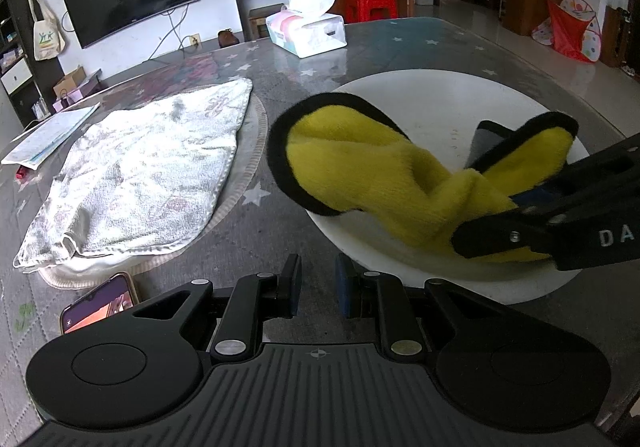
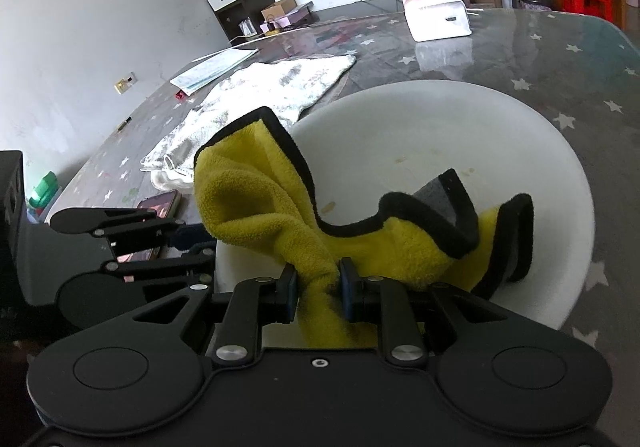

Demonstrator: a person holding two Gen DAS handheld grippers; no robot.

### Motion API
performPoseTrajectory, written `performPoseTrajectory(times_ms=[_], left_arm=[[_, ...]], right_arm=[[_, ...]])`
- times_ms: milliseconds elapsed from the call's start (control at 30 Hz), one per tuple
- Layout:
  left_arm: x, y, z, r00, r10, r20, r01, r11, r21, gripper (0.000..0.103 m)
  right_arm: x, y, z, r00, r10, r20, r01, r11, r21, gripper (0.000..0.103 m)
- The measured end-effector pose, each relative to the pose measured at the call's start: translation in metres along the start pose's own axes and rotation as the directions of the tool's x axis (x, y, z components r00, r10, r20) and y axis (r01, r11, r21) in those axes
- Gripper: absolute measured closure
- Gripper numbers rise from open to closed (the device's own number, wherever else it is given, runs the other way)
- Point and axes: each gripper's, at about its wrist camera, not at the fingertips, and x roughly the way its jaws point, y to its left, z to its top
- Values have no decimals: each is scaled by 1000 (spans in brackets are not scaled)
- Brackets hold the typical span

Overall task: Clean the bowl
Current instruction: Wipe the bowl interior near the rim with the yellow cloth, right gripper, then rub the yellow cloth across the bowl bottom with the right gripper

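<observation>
Jaws of the right gripper (image 2: 319, 281) pressed in on a bunched neck of yellow cloth (image 2: 280, 199); blue pads pinch the fabric from both sides. Jaws of the left gripper (image 1: 318, 285) stand a narrow gap apart with nothing between them, poised just off the near rim of the bowl (image 1: 440, 103).

Bowl: white, wide and shallow, smooth and glossy, sitting flat on the table (image 1: 400, 43), mouth upward. A few small brownish specks show on its inner floor in the right wrist view. Round, so no long axis to note.

Cloth: plush microfibre, bright yellow with a black bound edge and a grey reverse side showing at one fold. It runs lengthwise from the pinch point out over the bowl's interior, one lobe rising up and over the bowl's left rim, another curled low on the right. Whether the cloth touches the bowl's floor, cannot tell.

Table surface: grey, glossy, printed with pale stars. Left of the bowl lies a rumpled white towel (image 1: 140, 167), terry texture, faded pattern, spread flat. A phone (image 1: 100, 303) lies near the left gripper, screen lit. A tissue box (image 1: 306, 29) stands at the far side, well apart from the bowl.
</observation>
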Motion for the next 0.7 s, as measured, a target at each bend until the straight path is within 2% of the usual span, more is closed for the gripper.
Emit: performPoseTrajectory(times_ms=[300, 700], left_arm=[[0, 1, -1, 1000, 0, 1, 0, 1000, 2, 84], [0, 1, -2, 1000, 2, 3, -2, 1000, -3, 84]], right_arm=[[-10, -10, -5, 1000, 8, -12, -7, 1000, 24, 80], [-12, -14, 1, 999, -24, -29, 23, 1000, -20, 80]])
